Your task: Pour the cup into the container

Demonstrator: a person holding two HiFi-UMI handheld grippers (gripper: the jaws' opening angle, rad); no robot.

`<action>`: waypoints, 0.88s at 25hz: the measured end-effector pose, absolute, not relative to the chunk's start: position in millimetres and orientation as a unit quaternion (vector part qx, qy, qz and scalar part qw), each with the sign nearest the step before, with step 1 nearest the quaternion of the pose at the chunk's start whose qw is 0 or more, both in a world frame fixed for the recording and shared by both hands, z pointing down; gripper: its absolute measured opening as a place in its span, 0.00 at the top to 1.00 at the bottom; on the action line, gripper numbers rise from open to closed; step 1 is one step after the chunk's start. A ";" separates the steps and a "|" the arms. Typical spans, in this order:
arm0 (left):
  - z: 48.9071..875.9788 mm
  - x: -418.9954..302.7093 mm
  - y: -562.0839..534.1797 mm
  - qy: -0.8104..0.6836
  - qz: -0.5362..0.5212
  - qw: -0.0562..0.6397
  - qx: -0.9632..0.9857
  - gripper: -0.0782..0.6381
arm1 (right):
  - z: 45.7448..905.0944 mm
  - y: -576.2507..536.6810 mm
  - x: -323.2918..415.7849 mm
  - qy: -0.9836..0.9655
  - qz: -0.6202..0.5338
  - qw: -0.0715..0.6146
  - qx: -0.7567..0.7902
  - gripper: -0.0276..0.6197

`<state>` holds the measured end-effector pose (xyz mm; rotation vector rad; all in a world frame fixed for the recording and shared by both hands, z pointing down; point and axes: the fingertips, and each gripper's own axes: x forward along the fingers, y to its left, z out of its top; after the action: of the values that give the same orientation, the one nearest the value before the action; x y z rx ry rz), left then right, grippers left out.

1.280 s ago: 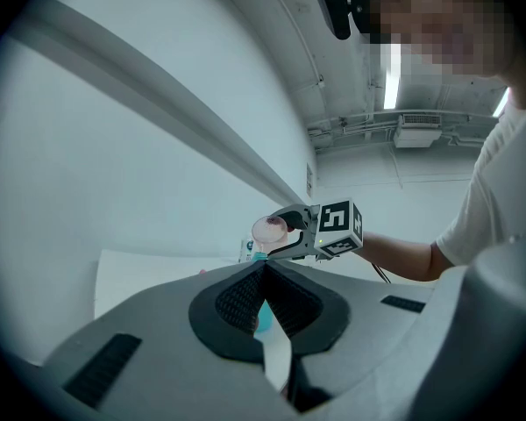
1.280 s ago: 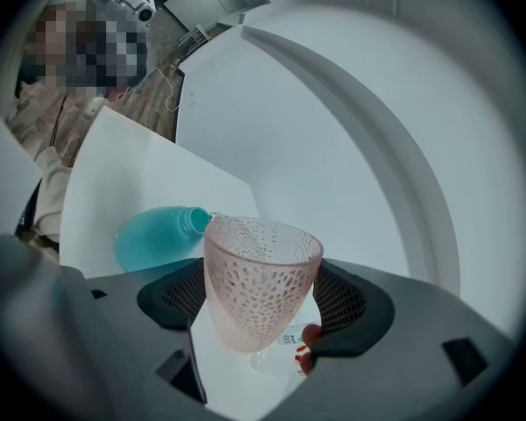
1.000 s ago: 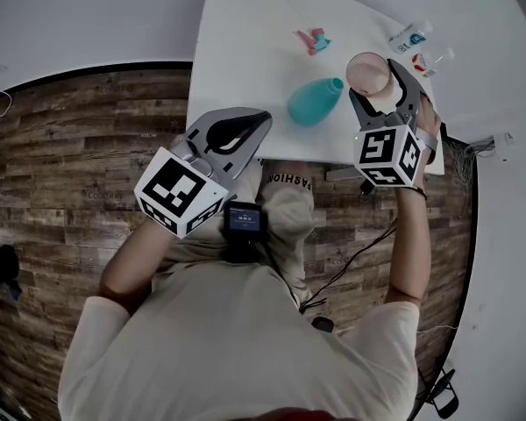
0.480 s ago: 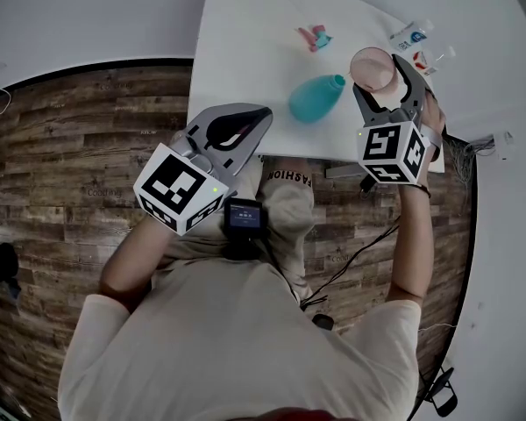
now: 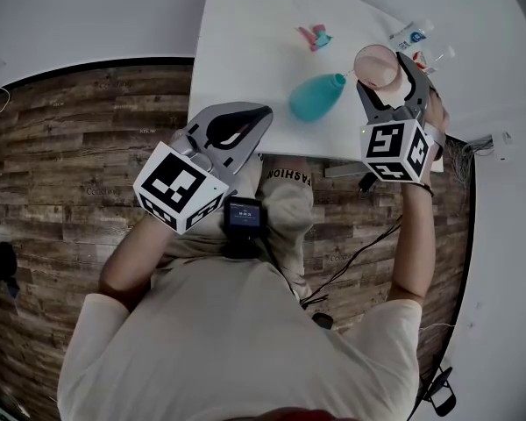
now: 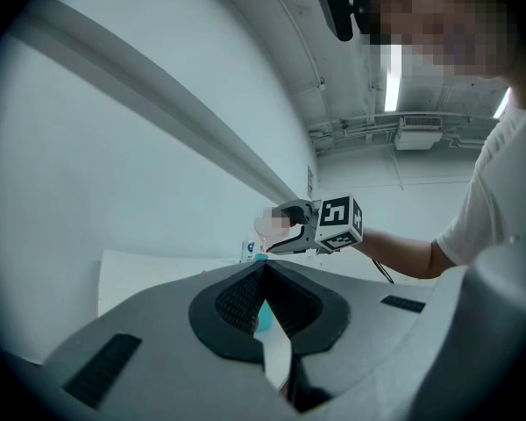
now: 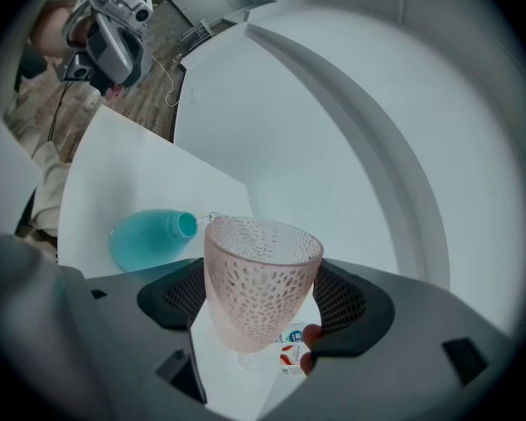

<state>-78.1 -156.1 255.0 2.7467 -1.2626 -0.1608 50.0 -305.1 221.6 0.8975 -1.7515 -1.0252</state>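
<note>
Right claw (image 7: 261, 303) pinched the pink dotted cup (image 7: 261, 274) between its pads, held above the white surface (image 5: 245, 51), rim just beside the neck of the teal container (image 5: 316, 96). Left claw (image 6: 263, 274) was pressed together on nothing, out at the surface's near edge. Two small bottles (image 5: 409, 36) stood beyond the cup.

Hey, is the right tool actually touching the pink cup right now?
Touching. The right gripper view shows the pink cup held between the jaws of the right tool, both pressed against its sides with no gap showing.
</note>
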 end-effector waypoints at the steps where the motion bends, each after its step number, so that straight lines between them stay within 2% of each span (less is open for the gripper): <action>1: 254.9 -78.0 -155.8 -0.416 -0.053 0.057 0.906 0.88 | 221.4 -305.1 50.2 -0.706 -0.414 0.446 0.362 0.37; 22: 255.4 -77.4 -156.7 -0.417 -0.052 0.059 0.906 0.87 | 218.0 -308.6 55.8 -0.697 -0.421 0.450 0.366 0.37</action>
<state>-77.4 -156.7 255.4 2.7435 -1.2633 -0.1582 55.8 -308.6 218.0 0.9049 -1.7243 -1.0402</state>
